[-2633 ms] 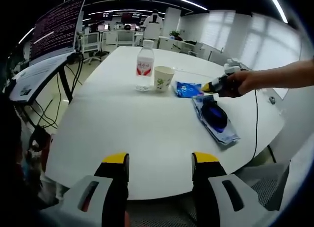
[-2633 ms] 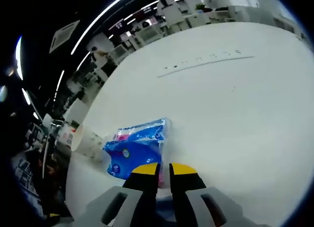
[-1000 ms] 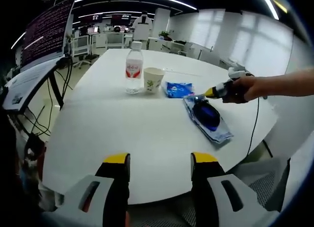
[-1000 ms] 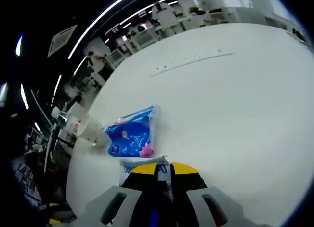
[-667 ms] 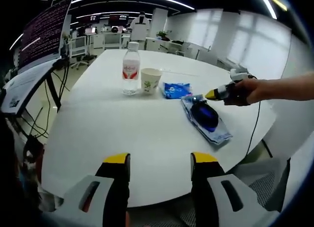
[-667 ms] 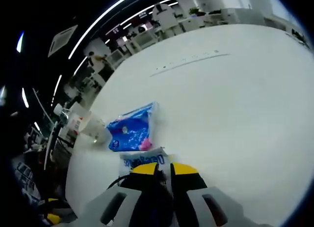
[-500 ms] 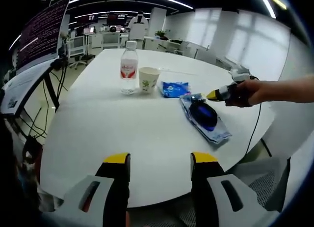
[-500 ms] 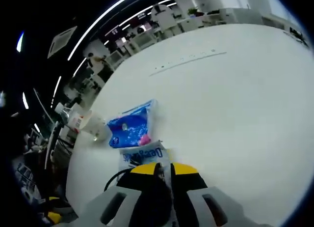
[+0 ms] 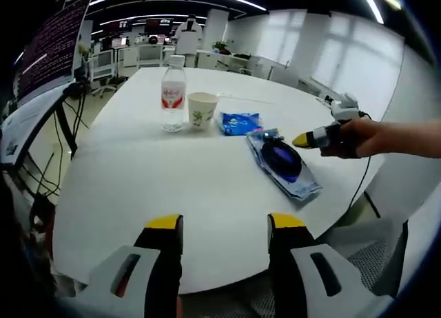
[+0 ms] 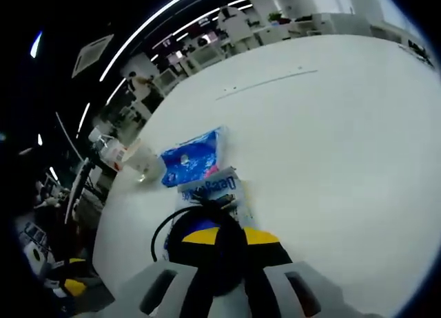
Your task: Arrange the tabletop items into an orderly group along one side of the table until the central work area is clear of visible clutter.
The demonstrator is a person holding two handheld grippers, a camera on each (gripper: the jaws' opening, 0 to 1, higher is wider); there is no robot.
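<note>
Four items sit on the white round table in the left gripper view, all toward 12 to 2 o'clock of the tabletop. A clear water bottle with a red label stands upright at about 12 o'clock; a paper cup stands just beside it. Next along lies a blue snack packet, flat on the surface. Nearest the table edge, at about 2 o'clock, lies a clear plastic bag holding a dark blue mouse; its far end is near the snack packet, though whether they touch cannot be told. The left gripper rises from 6 o'clock over the near table edge, its yellow-tipped jaws spread wide with nothing between them. The right gripper, held in a person's hand, enters at 3 o'clock, its yellow tip just beside the bag. In the right gripper view, the right gripper sits at 6 o'clock, directly over the dark mouse and its coiled cable in the bag; the mouse hides the gap, so whether the jaws grip it cannot be told. Beyond, the snack packet, the cup and the bottle run toward 10 o'clock.
</note>
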